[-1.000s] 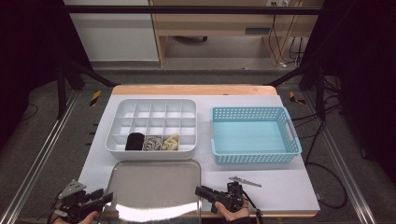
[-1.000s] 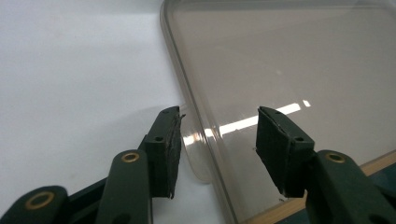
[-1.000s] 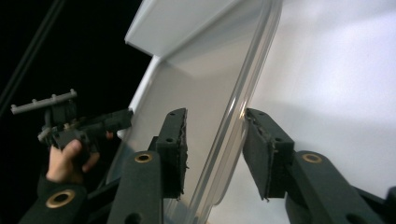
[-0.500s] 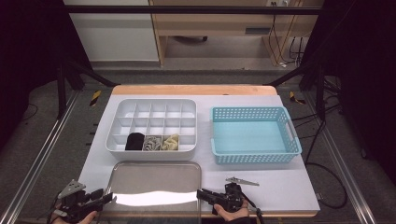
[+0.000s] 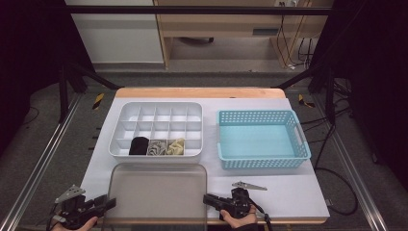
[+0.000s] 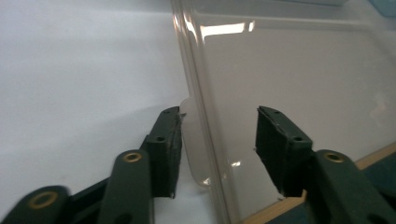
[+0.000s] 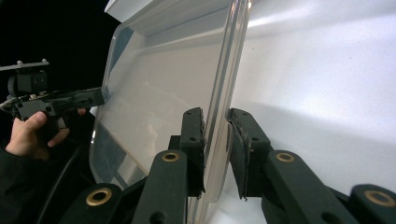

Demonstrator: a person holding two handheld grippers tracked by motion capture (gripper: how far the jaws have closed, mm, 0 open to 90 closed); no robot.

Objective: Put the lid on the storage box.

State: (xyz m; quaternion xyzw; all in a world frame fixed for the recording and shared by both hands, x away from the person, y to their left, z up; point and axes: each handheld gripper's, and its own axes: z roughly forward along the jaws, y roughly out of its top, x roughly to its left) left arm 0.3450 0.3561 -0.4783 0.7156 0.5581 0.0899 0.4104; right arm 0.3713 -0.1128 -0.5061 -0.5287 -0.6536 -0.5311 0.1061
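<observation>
A clear plastic lid (image 5: 159, 192) lies flat at the table's front edge. My left gripper (image 5: 109, 203) is at the lid's left edge. In the left gripper view my left gripper (image 6: 218, 135) stands open, its jaws wide apart astride the lid's rim (image 6: 196, 93) without touching it. My right gripper (image 5: 207, 198) is at the lid's right edge. In the right gripper view its jaws have just been closing, and my right gripper (image 7: 215, 135) now pinches the thin rim of the lid (image 7: 159, 84). Across the lid a hand holds the left gripper (image 7: 100, 95).
A white compartment tray (image 5: 159, 107) sits behind the lid, with a black, a grey and a cream rolled item in its front row. A light blue basket (image 5: 262, 163) stands to its right. The wooden table edge (image 5: 288, 222) runs just in front of my hands.
Both hands have kept their places at the lid's two sides. The right gripper has rolled slightly, its grey top plate lying flatter now.
</observation>
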